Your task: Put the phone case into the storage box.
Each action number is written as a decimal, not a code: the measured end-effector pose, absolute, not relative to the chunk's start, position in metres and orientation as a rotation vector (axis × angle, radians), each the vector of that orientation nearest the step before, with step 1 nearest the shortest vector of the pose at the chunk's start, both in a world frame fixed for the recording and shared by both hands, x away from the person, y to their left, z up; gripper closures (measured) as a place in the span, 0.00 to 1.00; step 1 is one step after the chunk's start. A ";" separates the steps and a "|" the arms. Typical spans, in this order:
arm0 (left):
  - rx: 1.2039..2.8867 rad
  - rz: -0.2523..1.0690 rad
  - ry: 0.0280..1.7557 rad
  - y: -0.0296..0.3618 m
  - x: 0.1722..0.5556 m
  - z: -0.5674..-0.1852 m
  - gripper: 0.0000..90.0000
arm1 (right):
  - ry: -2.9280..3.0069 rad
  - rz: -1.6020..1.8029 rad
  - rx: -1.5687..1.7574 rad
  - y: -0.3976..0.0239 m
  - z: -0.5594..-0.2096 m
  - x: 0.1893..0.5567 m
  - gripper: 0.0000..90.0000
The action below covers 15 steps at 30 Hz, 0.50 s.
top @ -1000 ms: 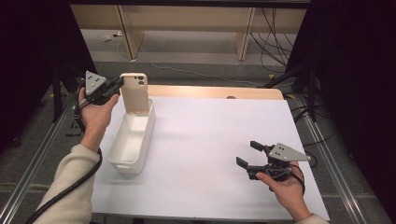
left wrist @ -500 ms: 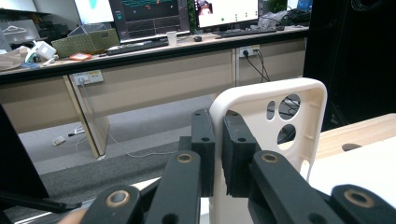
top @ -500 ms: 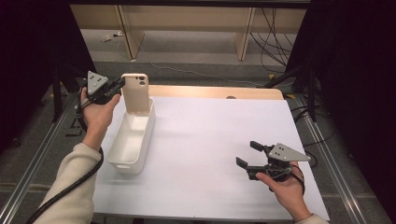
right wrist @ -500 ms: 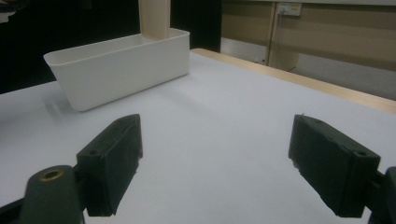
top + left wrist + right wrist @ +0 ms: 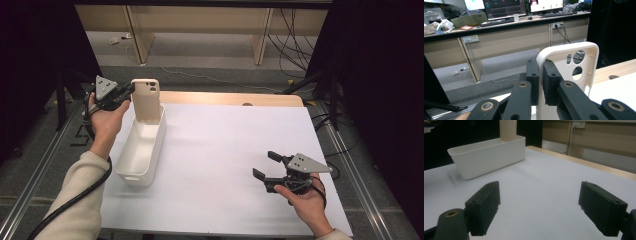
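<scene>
No shift since earlier | left gripper (image 5: 541, 82) clenched on cream plastic phone case (image 5: 146, 100), upright over white oblong plastic bin (image 5: 141, 150) below gripper | right gripper (image 5: 266, 166) released, idle | lower straight, keep clear of rim

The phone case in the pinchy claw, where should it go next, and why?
Probably straight down: the left gripper is shut on the phone case by its edge, holding it upright at the far end of the white bin, with the lower end already inside, so lowering should land it in.

Phone case (image 5: 146, 100) lower end hidden inside white bin (image 5: 141, 150).
</scene>
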<state>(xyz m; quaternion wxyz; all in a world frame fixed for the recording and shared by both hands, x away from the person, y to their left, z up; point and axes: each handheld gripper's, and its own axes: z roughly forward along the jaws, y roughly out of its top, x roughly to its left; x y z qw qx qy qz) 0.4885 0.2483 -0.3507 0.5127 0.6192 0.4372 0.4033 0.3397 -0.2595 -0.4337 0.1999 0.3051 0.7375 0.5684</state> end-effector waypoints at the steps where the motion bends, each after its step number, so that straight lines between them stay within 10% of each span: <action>1: 1.490 0.970 1.052 0.249 0.489 -0.351 0.94 | 2.071 1.591 0.869 -0.259 -0.434 0.339 0.21; 15: 1.492 0.967 1.069 0.250 0.494 -0.358 0.94 | 2.074 1.588 0.866 -0.259 -0.434 0.339 0.21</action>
